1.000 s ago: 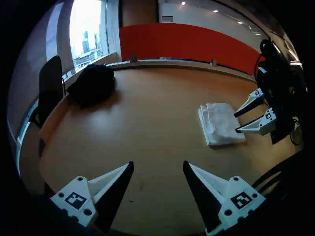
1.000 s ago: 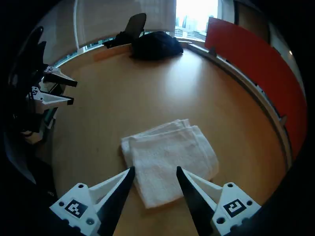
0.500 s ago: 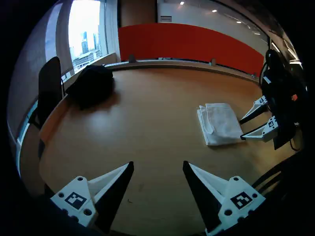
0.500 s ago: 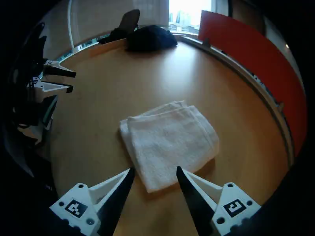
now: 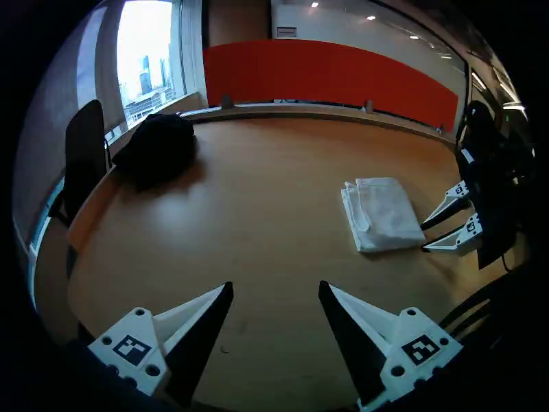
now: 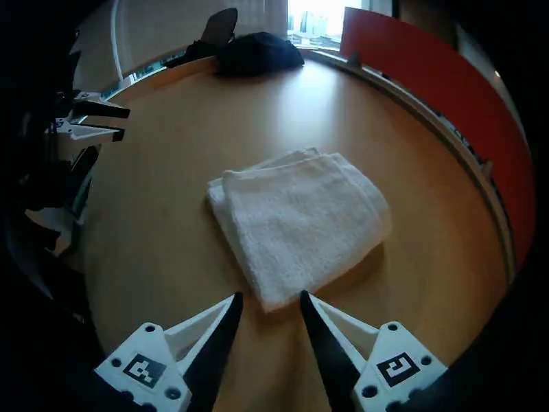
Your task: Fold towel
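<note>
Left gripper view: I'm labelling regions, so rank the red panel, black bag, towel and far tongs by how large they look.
1. red panel
2-3. black bag and towel: about alike, so not ranked
4. right tongs, smallest

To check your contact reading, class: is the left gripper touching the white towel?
Apart. The left gripper view shows a wide stretch of bare table between the left gripper and the towel.

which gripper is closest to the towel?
The right gripper: its open fingers flank the folded white towel's near corner. The left gripper, also open, sits far off over bare wooden table.
</note>
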`<move>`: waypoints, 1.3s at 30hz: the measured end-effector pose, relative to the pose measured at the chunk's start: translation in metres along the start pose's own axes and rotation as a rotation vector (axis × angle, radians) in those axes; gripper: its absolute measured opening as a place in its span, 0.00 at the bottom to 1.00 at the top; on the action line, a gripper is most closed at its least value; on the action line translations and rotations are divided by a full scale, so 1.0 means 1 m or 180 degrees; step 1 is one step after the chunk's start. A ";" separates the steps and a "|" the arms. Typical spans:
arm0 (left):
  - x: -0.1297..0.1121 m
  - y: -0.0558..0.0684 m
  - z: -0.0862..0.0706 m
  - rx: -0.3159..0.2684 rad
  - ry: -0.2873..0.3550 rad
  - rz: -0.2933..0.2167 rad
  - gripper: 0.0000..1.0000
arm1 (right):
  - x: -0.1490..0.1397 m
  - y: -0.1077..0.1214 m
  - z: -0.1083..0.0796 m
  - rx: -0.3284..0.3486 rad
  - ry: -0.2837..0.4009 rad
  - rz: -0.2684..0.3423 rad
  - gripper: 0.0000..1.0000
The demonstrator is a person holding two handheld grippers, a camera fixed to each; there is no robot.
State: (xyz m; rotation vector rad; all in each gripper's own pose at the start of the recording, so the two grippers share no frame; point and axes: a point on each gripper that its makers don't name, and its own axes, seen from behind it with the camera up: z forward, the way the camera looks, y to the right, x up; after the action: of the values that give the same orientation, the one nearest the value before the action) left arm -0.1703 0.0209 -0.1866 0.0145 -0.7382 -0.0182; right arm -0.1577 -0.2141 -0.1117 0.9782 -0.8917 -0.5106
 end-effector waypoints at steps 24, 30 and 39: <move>-0.002 0.003 -0.001 -0.0026 0.0006 0.0029 0.92 | -0.008 0.002 0.008 -0.0101 -0.0012 0.0220 0.19; -0.002 0.004 -0.001 -0.0037 0.0008 0.0043 0.92 | -0.008 0.004 0.008 -0.0138 0.0007 0.0234 0.04; -0.002 0.002 -0.001 -0.0041 0.0021 0.0042 0.92 | 0.002 0.009 -0.003 -0.0168 0.0071 0.0225 0.03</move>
State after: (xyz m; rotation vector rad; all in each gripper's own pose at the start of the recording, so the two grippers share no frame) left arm -0.1712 0.0232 -0.1890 -0.0027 -0.7316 -0.0102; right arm -0.1546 -0.2098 -0.1040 0.8996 -0.8855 -0.4603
